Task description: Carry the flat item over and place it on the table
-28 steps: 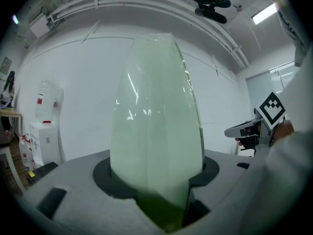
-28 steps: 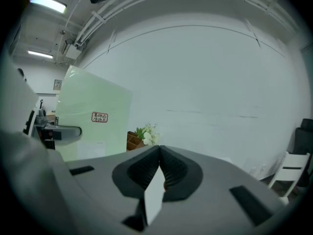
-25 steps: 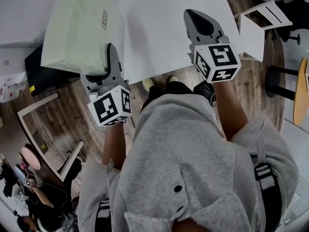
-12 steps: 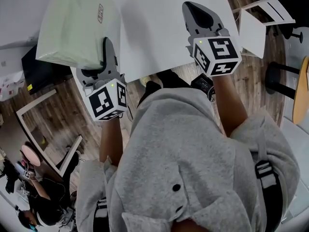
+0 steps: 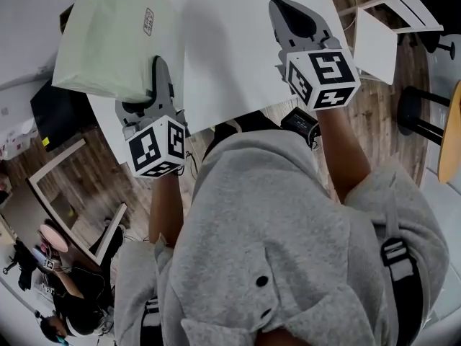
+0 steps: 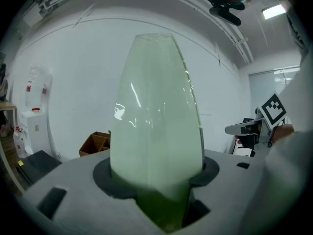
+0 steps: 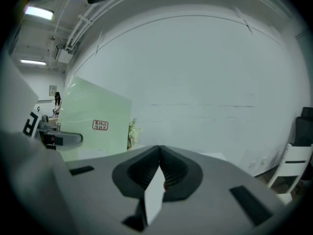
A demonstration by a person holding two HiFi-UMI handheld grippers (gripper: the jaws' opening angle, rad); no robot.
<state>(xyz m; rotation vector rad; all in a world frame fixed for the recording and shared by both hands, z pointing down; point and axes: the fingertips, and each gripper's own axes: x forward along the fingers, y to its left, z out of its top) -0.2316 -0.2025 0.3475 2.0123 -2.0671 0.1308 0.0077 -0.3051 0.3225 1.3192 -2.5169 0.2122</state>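
Observation:
A large white flat sheet (image 5: 245,42) hangs in front of me in the head view. My right gripper (image 5: 289,13) is shut on its near edge, and in the right gripper view the sheet's thin edge (image 7: 154,196) runs between the closed jaws of that gripper (image 7: 159,173). My left gripper (image 5: 160,69) is shut on a pale green flat package (image 5: 115,42) with a small label. In the left gripper view the package (image 6: 156,126) rises from between the jaws and fills the middle. From the right gripper view the green package (image 7: 93,126) shows at the left.
Wooden floor (image 5: 94,164) lies below. A white chair (image 5: 392,20) and a black stool (image 5: 421,117) stand at the right. A black box (image 5: 57,110) and a pale frame (image 5: 65,193) are at the left, with a person (image 5: 72,294) at the lower left. A cardboard box (image 6: 95,143) sits by the wall.
The floor and furniture have slid under me while both grippers keep their grips. The green package and left gripper sit slightly higher and further left in the head view.

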